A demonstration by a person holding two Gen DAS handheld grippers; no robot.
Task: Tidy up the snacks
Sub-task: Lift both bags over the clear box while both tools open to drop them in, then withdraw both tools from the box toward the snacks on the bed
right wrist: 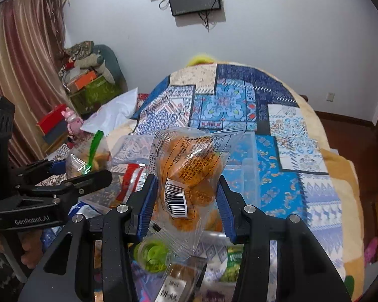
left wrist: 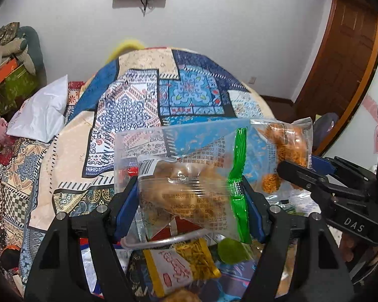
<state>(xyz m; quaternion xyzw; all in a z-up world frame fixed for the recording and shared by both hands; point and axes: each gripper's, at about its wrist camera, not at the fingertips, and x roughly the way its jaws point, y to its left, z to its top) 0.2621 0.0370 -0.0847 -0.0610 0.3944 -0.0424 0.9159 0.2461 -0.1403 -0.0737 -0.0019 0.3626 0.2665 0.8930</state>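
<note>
While both our hands carried a packet apiece above the patchwork bedspread [left wrist: 128, 105], we judged ourselves in the middle of a transfer, the two snacks lifted and not yet set down. Our left gripper [left wrist: 189, 198] was clamped on a clear packet with a green stripe [left wrist: 189, 191], its blue pads pressed against both sides; our right gripper [right wrist: 186, 198] was likewise closed on a packet of orange round snacks [right wrist: 189, 173], barcode toward the camera. In the left wrist view the right gripper's packet hung at three o'clock of our own, just beside it; in the right wrist view the left gripper [right wrist: 70, 173] showed at nine o'clock. A clear plastic bin [right wrist: 247, 166] sat at about one o'clock beyond the orange packet, and we took it as the likely destination, though that was our guess. Below us, at six o'clock, lay the loose pile: a yellow-edged packet [left wrist: 179, 264], a green jelly cup [right wrist: 152, 253], and a metal handle [left wrist: 163, 241] whose container we could not make out. The next move, as we saw it, called for carrying each packet forward over the bin's near rim and releasing one at a time, so the grippers would not collide. Open room lay at twelve o'clock across the bedspread; at nine o'clock a white bag [left wrist: 42, 113] and stacked boxes [right wrist: 88, 83] crowded the bed's edge.
</note>
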